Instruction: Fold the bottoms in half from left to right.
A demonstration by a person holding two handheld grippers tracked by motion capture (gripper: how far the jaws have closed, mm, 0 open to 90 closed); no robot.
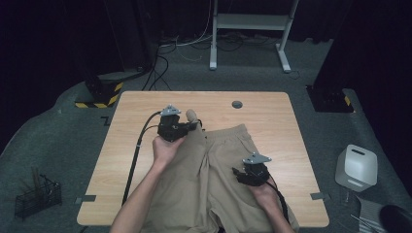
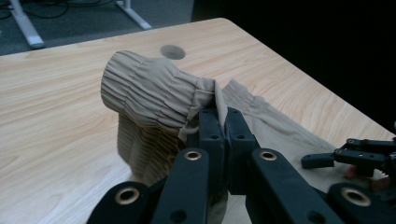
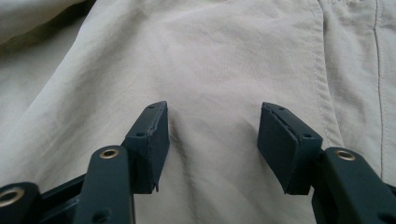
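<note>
Khaki shorts point(image 1: 221, 170), one item, light beige woven cloth with an elastic gathered waistband. Location: spread on the wooden tabletop point(image 1: 272, 109), waistband toward the far edge, legs running back to the near edge under the person's forearms.

Left hand-held gripper point(image 1: 197, 125): jaws together, clamped on the left end of the waistband point(image 2: 154, 91). In the left gripper view the gathered band stands up off the wood in a bunched roll, pinched at its seam edge between the black pads.

Right hand-held gripper point(image 3: 212, 140): jaws apart, nothing between them. It sits low over the smooth right leg panel, near a stitched side seam point(image 3: 320, 70); whether the pads touch the cloth cannot be told.

Step in hand, as judged: the lifted waistband corner is being carried across to start a fold, or to straighten the garment, while the other side lies flat.

Next move, as judged: the right jaws need to close on or press the cloth to anchor it, so the left can draw its corner over without dragging the whole piece.

Other features: round cable hole point(image 1: 237, 104) in the tabletop beyond the waistband.

Markings: no brand, label or legible writing on garment or grippers.
</note>
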